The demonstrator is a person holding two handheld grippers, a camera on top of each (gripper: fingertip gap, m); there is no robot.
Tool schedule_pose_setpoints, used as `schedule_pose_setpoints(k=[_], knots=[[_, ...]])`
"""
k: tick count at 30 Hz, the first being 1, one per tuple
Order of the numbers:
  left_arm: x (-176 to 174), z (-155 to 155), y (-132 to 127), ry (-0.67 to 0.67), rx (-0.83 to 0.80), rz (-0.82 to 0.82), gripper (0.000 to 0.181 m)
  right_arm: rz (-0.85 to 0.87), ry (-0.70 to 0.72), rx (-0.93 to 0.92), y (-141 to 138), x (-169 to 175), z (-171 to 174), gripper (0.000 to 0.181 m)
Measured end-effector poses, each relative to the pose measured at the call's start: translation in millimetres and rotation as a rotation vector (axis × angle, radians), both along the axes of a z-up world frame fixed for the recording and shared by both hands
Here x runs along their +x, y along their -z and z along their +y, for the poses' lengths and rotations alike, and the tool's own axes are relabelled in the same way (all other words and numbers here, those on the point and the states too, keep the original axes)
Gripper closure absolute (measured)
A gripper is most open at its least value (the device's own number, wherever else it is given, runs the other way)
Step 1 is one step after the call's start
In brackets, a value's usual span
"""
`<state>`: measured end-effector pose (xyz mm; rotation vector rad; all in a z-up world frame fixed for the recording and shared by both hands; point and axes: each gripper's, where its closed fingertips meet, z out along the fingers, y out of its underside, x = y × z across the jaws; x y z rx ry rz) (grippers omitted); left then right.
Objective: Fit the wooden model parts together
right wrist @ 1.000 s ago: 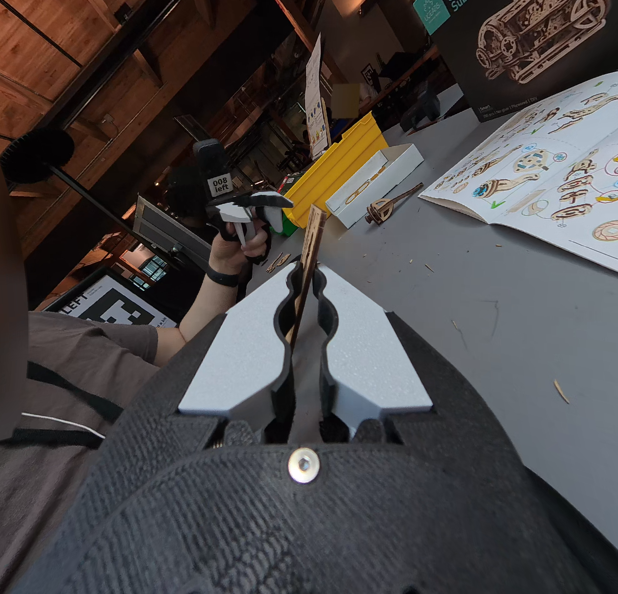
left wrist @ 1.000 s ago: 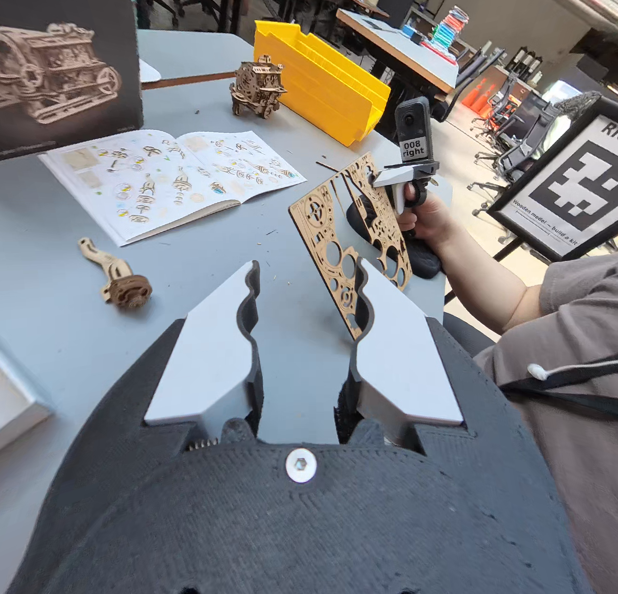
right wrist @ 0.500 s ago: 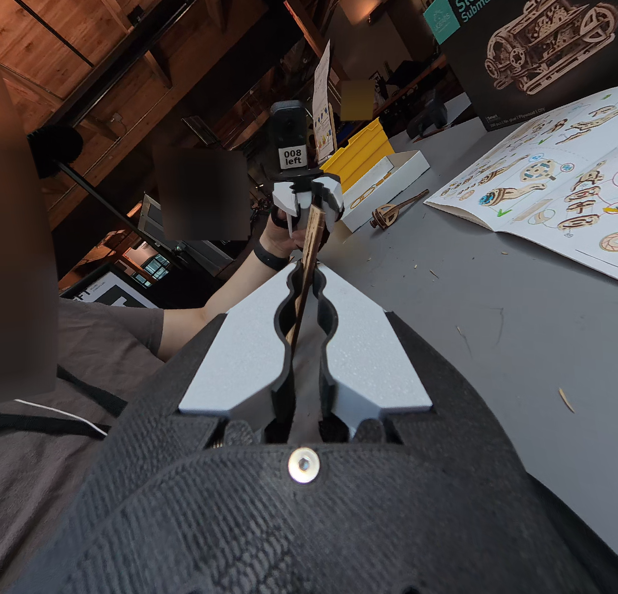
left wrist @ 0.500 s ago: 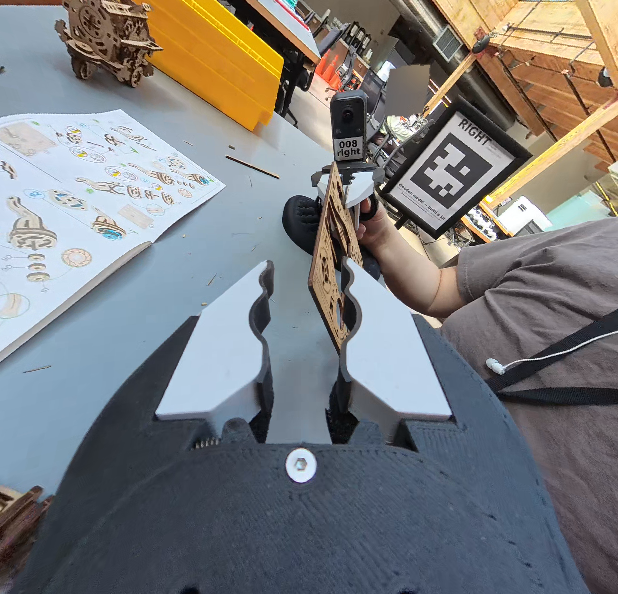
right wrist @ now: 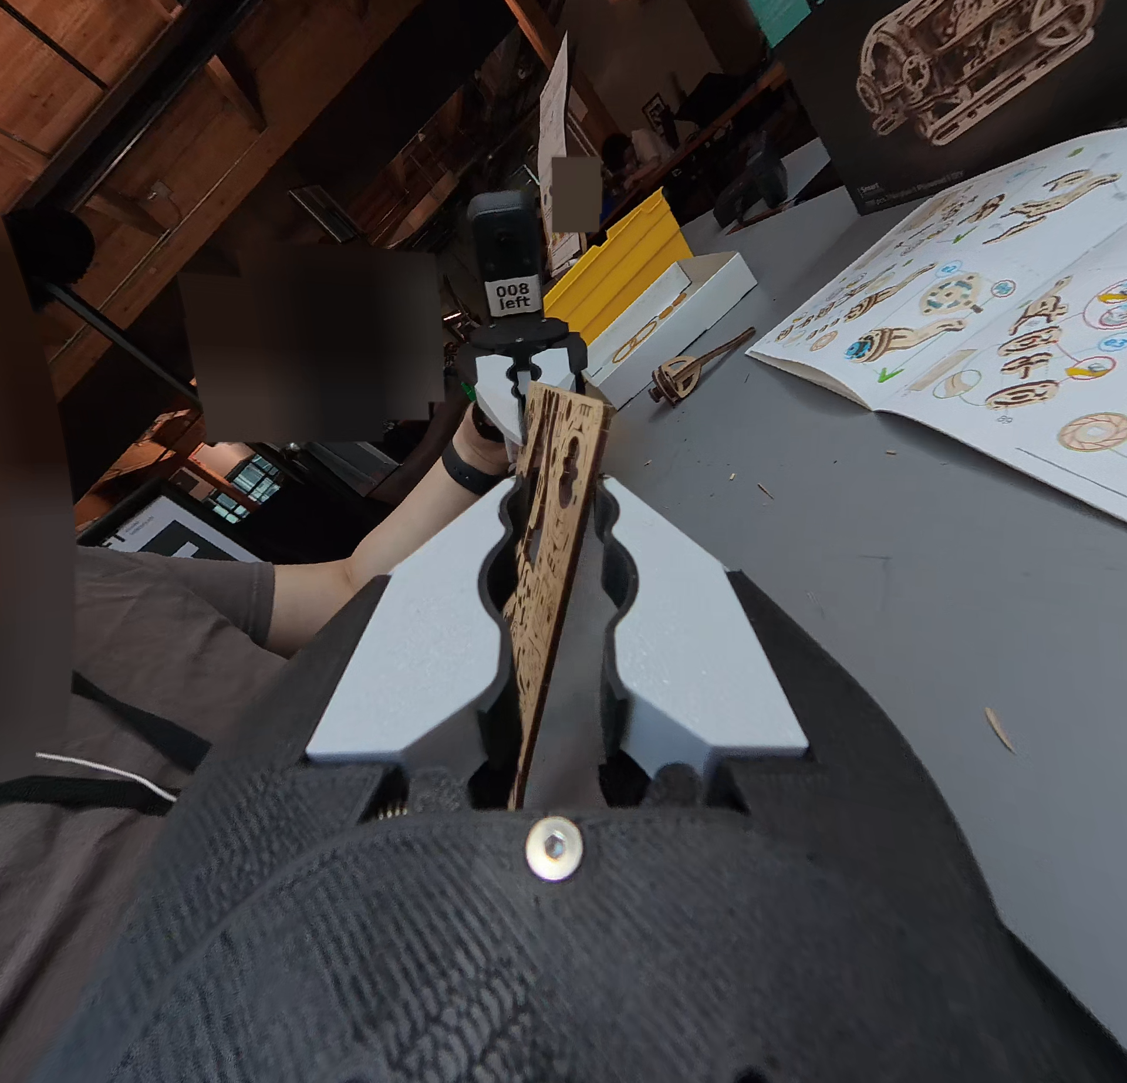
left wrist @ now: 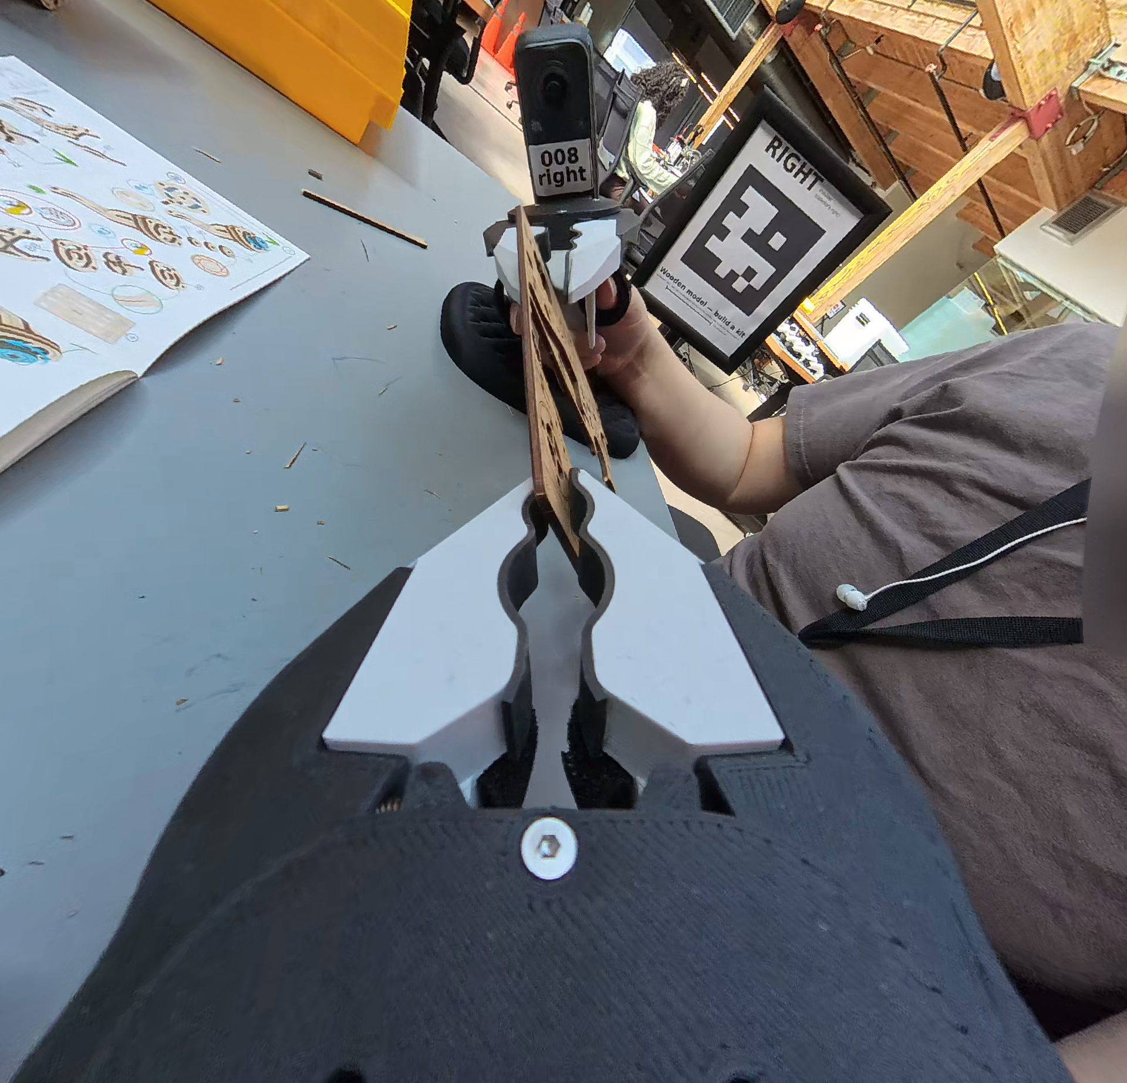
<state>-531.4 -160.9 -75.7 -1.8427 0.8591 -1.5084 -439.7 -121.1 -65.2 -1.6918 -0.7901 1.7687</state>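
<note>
I'm working in what looks like a shared maker workshop in a timber-framed industrial hall. Above my fingers run heavy wooden beams (left wrist: 988, 23) and ductwork. Beyond the fingertips, my grey worktable (left wrist: 183, 535) carries wood splinters, an open instruction booklet (left wrist: 91, 249) and a yellow parts bin (left wrist: 274, 29). Farther off past the fingertips stand more workbenches, office chairs and orange cones.
</note>
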Motion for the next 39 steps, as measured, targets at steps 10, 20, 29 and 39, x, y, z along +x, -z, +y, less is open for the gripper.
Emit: schedule_pose_setpoints(k=[10, 20, 29, 39], knots=[[-12.5, 3.4, 2.9, -0.050, 0.015, 0.047, 0.176, -0.311, 0.088, 0.222, -20.9, -60.1, -41.6, 0.163], [-8.5, -3.6, -5.1, -0.032, 0.053, 0.049, 0.176, -0.448, 0.147, 0.154, 12.9, -93.8, -41.6, 0.167], [-7.1, -8.5, -8.4, -0.012, 0.053, 0.040, 0.175, -0.351, 0.128, 0.081, 8.2, -95.7, -40.7, 0.176], [-8.3, -2.5, 5.3, -0.040, 0.035, 0.110, 0.175, -0.302, 0.134, 0.197, -8.7, -76.4, -51.4, 0.153]])
